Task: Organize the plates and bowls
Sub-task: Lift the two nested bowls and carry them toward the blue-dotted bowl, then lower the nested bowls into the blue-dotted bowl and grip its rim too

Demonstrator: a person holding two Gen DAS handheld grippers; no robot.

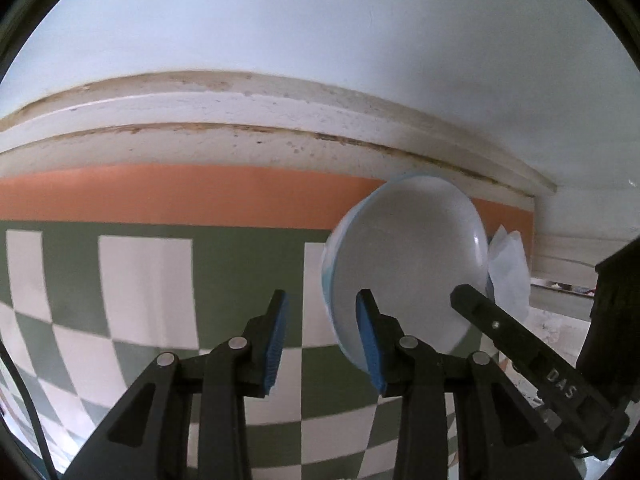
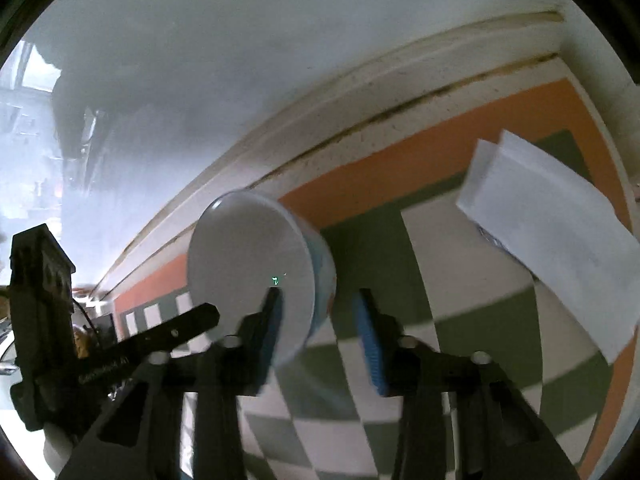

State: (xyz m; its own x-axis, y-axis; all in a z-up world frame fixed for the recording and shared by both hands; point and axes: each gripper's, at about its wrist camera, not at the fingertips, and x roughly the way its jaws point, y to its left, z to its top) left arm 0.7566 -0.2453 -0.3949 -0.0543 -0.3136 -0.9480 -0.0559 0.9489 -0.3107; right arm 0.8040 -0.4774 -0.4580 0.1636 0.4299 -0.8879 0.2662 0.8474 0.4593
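A green-and-white checkered, orange-edged surface (image 1: 160,276) meets a white wall (image 1: 320,40). Both tools, left (image 1: 322,340) and right (image 2: 318,336), gape open around a tilted bowl (image 1: 404,256). White paper (image 2: 552,232), possibly tissue, lies beside it.

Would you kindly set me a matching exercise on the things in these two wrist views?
1. white bowl with light-blue outside
2. checkered green-and-white mat
3. white paper sheet
4. left gripper

a. orange border
b. open, empty
c. tipped on its side
d. right of the bowl

Pairs: 1-c; 2-a; 3-d; 4-b
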